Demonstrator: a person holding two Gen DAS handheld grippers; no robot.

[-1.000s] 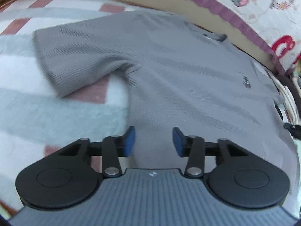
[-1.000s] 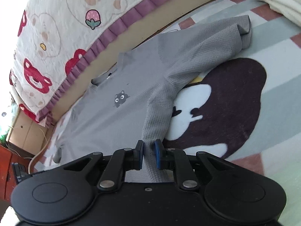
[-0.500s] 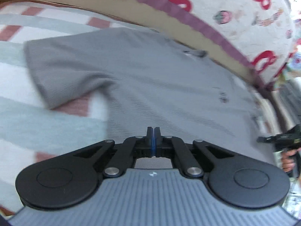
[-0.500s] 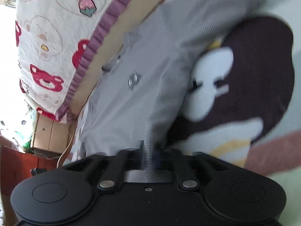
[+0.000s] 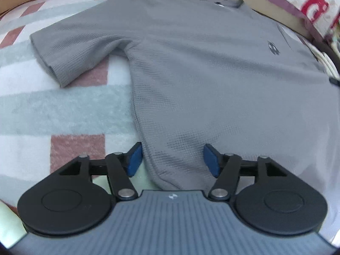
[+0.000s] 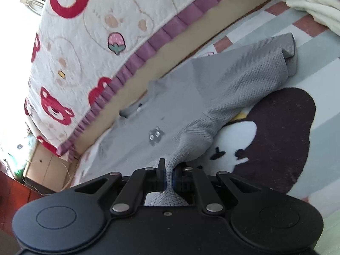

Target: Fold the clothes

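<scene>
Grey waffle-knit T-shirt [image 5: 201, 68] spread face-up

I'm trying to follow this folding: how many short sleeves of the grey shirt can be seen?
2. One sleeve lies flat on the striped blanket in the left view; the other sleeve, its cuff crumpled, lies above the brown patch in the right view.

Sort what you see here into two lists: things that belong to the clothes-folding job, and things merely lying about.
Belongs to the job:
grey T-shirt
left gripper, jaws opening, astride the hem corner
right gripper, jaws shut on the shirt

Lying about:
patterned rug
bear-print bedspread
cream cloth
</scene>
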